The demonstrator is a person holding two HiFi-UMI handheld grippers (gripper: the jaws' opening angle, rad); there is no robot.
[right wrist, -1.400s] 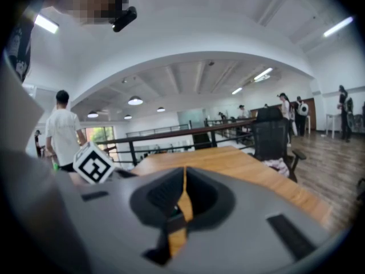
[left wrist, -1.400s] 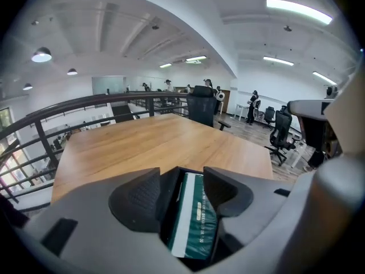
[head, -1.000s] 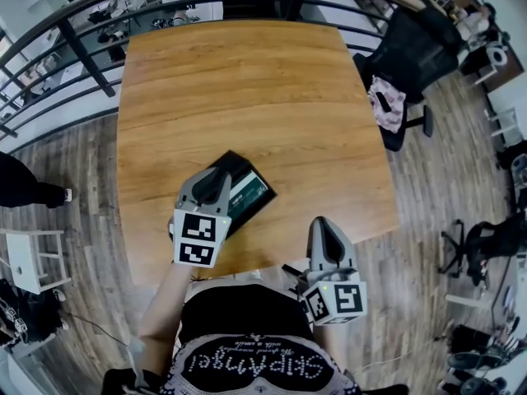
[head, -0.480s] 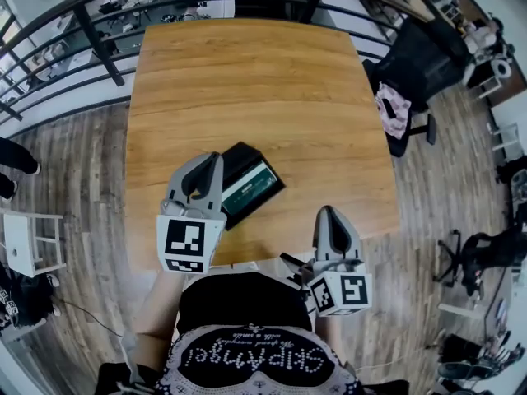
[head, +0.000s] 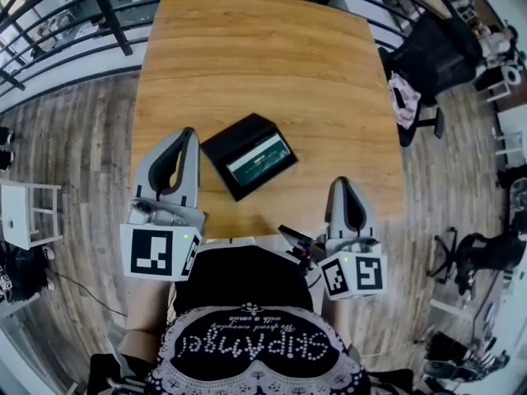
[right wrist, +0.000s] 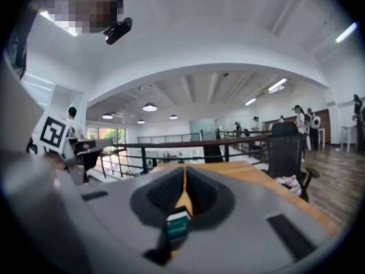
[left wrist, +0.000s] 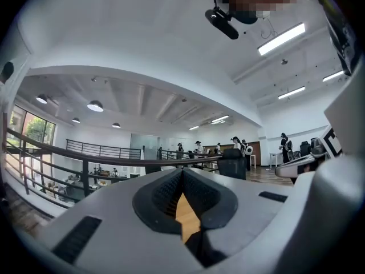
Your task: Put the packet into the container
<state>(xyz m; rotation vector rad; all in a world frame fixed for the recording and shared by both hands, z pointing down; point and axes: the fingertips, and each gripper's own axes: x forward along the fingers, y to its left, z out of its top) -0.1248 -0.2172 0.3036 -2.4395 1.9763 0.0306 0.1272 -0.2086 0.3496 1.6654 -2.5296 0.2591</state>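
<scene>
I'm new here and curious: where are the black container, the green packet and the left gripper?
black container (head: 235, 138): head view, on its bare black inside, left of the packet.
green packet (head: 260, 159): head view, on its middle.
left gripper (head: 186, 133): head view, at its closed tips.

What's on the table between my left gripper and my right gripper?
In the head view, the black container, with the green packet inside it, lies on the wooden table between the left gripper and the right gripper.

We see bare tabletop (head: 263, 64) all round the black container (head: 224, 144); a railing (head: 111, 15) borders the far edge, a chair (head: 432, 56) the right.
</scene>
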